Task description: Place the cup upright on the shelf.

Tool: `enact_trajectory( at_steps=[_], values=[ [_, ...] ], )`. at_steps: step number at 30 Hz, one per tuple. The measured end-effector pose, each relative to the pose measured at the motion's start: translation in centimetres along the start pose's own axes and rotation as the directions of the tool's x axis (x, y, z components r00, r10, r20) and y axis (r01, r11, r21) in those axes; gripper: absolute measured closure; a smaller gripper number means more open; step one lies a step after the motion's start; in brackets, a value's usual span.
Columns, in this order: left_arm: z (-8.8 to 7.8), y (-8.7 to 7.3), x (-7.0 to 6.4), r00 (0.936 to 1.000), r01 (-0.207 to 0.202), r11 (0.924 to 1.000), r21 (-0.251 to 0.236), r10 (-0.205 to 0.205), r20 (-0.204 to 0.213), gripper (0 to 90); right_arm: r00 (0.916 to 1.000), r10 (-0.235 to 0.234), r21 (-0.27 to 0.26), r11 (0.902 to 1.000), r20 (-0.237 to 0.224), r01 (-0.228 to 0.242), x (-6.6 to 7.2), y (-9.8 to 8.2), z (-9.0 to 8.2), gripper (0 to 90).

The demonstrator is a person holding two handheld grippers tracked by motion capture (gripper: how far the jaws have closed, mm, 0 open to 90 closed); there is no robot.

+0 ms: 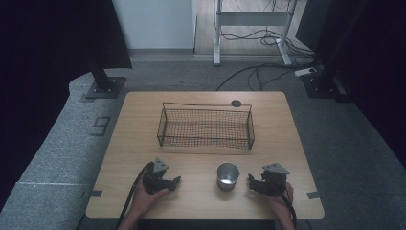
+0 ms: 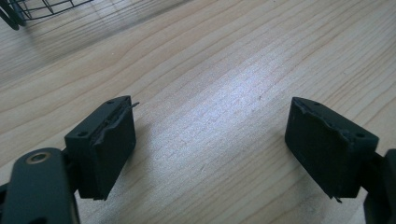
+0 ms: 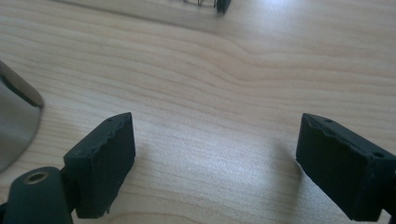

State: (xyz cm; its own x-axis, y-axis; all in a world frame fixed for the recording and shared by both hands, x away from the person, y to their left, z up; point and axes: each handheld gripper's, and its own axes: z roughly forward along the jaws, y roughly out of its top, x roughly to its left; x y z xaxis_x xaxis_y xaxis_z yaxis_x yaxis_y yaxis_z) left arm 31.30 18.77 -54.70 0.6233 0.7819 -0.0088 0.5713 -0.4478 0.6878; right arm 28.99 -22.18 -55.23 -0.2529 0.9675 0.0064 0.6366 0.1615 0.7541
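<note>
A shiny metal cup (image 1: 227, 175) stands upright on the wooden table (image 1: 143, 139) near its front edge, between my two grippers. My left gripper (image 1: 176, 181) rests low over the table to the cup's left, jaws wide apart over bare wood (image 2: 210, 135). My right gripper (image 1: 250, 181) sits just right of the cup, jaws also apart with nothing between them (image 3: 215, 158). The cup's wall (image 3: 14, 121) shows at the left edge of the right gripper view, outside the jaws.
A black wire-mesh basket (image 1: 206, 127) stands behind the cup in the middle of the table; its corner shows in the left gripper view (image 2: 28, 11). A small dark round cap (image 1: 236, 103) sits in the tabletop at the far edge. Stand feet and cables lie on the floor beyond.
</note>
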Motion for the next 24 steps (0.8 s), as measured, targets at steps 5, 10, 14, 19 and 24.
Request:
enact_trajectory(
  at_steps=[5,10,14,19,24],
  values=[
    [0.0,0.0,0.0,1.0,-0.001,1.0,0.0,0.001,0.0,16.2,0.9992,0.019,-0.064,0.9977,-0.037,-0.021,0.1,0.5,-0.9,12.7],
    [0.0,0.0,0.0,1.0,-0.001,1.0,0.0,0.001,0.0,16.3,0.9978,0.012,-0.103,0.9945,-0.065,-0.018,0.8,1.1,-1.8,12.8],
    [0.0,0.0,0.0,1.0,-0.001,1.0,0.001,0.001,0.0,16.2,0.9955,0.001,-0.133,0.991,-0.095,-0.013,1.3,1.3,-2.4,12.8],
    [0.0,0.0,0.0,1.0,-0.001,1.0,0.0,0.001,0.0,16.3,0.9904,-0.023,-0.174,0.9847,-0.136,-0.001,2.1,1.7,-3.4,12.8],
    [0.0,0.0,0.0,1.0,-0.001,1.0,0.0,0.001,0.0,16.3,0.9866,-0.036,-0.191,0.9816,-0.159,0.005,2.7,1.9,-3.9,13.1]
  ],
)
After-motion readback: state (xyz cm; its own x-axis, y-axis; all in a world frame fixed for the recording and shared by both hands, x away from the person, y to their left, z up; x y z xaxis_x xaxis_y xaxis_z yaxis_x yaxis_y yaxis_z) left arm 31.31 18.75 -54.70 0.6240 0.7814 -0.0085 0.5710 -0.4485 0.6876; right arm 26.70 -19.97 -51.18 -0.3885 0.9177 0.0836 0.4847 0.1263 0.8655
